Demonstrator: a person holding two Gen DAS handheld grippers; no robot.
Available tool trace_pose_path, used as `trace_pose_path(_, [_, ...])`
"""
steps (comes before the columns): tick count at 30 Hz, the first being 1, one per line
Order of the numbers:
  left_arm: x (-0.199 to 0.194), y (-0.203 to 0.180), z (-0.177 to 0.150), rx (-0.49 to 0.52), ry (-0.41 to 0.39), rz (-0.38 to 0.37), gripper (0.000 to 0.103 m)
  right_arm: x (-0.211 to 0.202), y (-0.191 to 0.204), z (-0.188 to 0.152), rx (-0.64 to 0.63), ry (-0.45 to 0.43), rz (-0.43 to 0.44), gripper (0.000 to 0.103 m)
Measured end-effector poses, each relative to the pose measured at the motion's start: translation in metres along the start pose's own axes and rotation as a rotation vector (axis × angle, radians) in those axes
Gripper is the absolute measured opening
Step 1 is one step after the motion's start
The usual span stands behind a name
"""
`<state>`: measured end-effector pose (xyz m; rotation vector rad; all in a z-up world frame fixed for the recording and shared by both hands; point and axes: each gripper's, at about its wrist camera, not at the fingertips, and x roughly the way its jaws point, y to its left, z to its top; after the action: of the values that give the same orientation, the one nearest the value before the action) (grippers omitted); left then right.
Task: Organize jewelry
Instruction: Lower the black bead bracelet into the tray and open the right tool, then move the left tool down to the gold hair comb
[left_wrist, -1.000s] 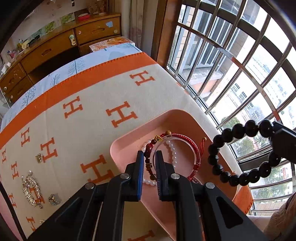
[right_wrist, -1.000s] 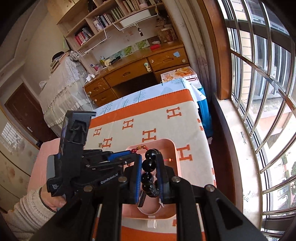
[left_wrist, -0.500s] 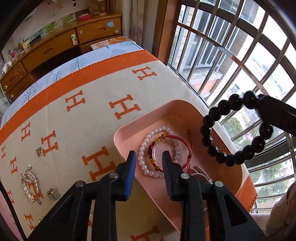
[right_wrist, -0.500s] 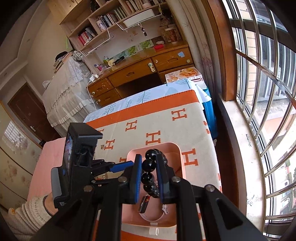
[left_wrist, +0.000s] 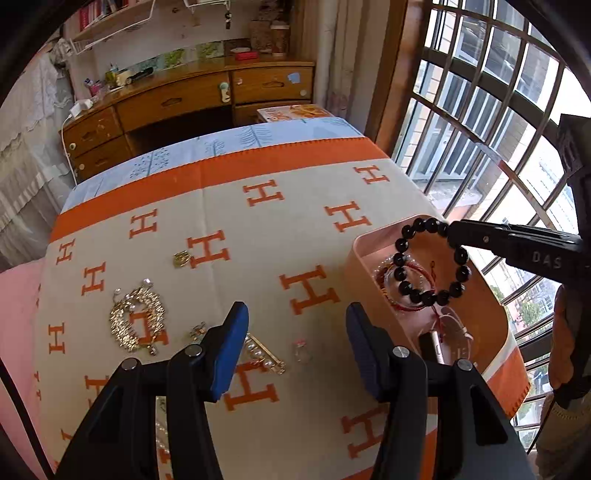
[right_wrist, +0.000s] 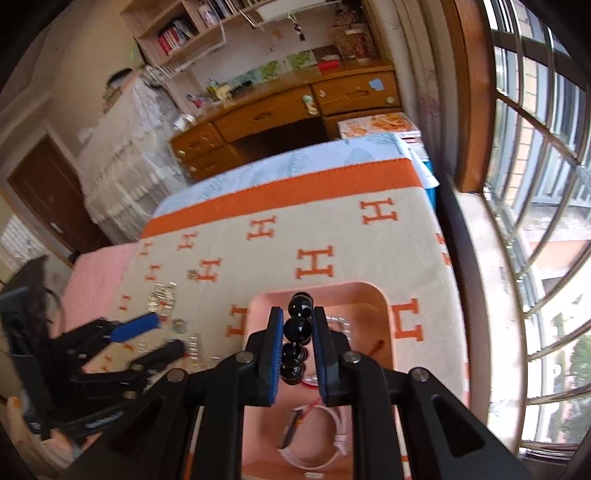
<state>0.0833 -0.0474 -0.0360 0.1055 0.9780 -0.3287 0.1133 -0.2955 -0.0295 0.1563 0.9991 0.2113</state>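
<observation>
The blanket (left_wrist: 258, 221), cream with orange H marks, covers what may be a tabletop or a bed; the pictures do not settle which. On its right side, near the window, stands the pink tray (left_wrist: 354, 266).

The tray already holds a red cord bracelet (left_wrist: 413, 269) and a white watch (right_wrist: 317, 443), so part of the sorting looks done. The right tongs (right_wrist: 298, 354) are clenched on the black bead bracelet (left_wrist: 430, 262), which hangs over the tray and has not yet been let go.

The left tongs (left_wrist: 295, 347) are opening, with nothing between the blue pads; they hover over loose pieces on the blanket.

Still outside the tray, from biggest down: a gold ornate piece (left_wrist: 136, 319), a gold pin with pearls (left_wrist: 264, 354), a small gold charm (left_wrist: 181, 258) and a small clear ring (left_wrist: 301, 349). By my reading, well over half the work remains.

Hard to make out:
- The tray's near wall hides much of its floor in the left view, and the right tongs cover part of it in the other view.
- Something pale and beaded lies under the left tongs' frame at the lower edge, cut off.
- The right view is blurred, so the small pieces there read only as glints.
</observation>
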Motion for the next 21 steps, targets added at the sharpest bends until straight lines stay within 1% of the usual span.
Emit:
trace_pose_path(1, [-0.002,0.006,-0.003,-0.009,0.001,0.006,0.053,0.006,0.0,-0.002,-0.005,0.019,-0.025,0.017])
trace_pose_path(2, [-0.004,0.011,-0.006,-0.017,-0.002,0.013,0.053,0.01,-0.001,-0.003,0.002,0.032,-0.026,0.017])
trace_pose_path(4, [-0.011,0.023,-0.014,-0.036,-0.015,0.036,0.054,0.01,-0.005,-0.006,0.026,0.038,-0.001,0.017])
trace_pose_path(6, [-0.016,0.034,-0.02,-0.056,-0.026,0.055,0.059,0.007,-0.004,-0.008,0.032,0.035,0.015,0.017])
trace_pose_path(9, [-0.022,0.048,-0.031,-0.086,-0.03,0.073,0.062,0.002,0.0,-0.013,0.031,0.039,0.027,0.017])
trace_pose_path(13, [-0.026,0.063,-0.048,-0.114,-0.022,0.094,0.062,-0.002,0.014,-0.022,0.0,0.043,0.02,0.017])
trace_pose_path(19, [-0.032,0.087,-0.073,-0.158,-0.001,0.131,0.062,-0.002,0.041,-0.036,-0.038,0.069,0.056,0.017])
trace_pose_path(21, [-0.036,0.097,-0.082,-0.182,0.002,0.144,0.064,-0.001,0.051,-0.04,-0.058,0.075,0.062,0.017])
